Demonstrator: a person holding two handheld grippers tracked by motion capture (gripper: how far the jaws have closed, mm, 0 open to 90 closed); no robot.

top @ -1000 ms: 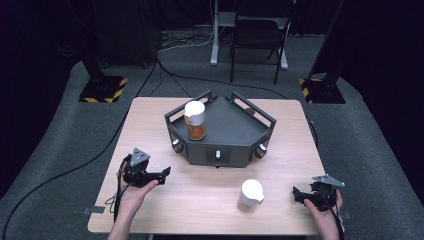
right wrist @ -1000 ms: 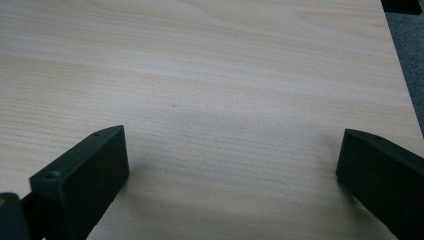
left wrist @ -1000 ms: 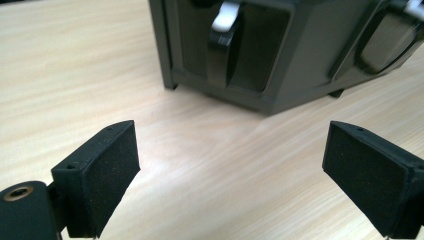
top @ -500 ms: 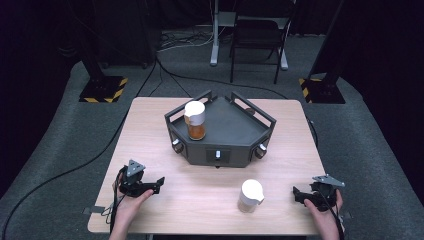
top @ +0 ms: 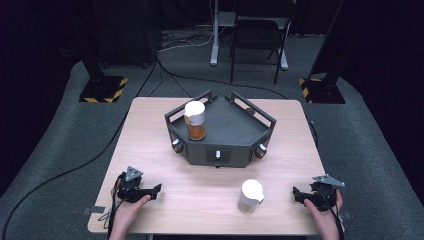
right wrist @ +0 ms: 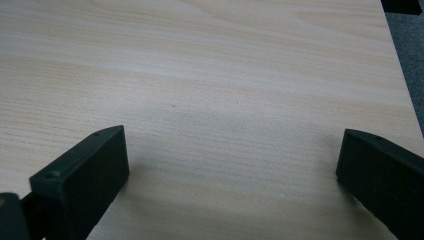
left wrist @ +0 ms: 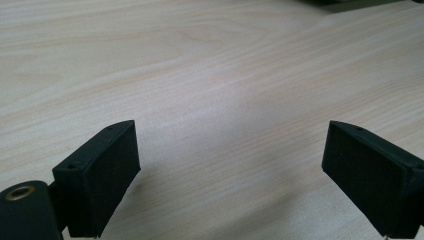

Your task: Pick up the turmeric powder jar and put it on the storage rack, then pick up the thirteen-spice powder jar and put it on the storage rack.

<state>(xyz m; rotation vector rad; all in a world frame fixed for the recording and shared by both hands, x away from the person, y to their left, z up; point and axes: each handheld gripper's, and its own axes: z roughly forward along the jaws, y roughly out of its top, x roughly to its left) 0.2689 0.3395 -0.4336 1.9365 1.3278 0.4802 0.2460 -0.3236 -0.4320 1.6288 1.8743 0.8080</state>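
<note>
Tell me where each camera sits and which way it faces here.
High view: above the near side, looking forward and down at the table, tray, both bottles; forearms, left gripper and right gripper show.
Left gripper view: on that gripper, facing bare tabletop between open jaws.
Right gripper view: likewise, jaws open, table edge at right.
Shared: both gripper views show the same light wood.

Pale, matt wood-grain table (top: 165,150); matt black tray (top: 235,130).
</note>
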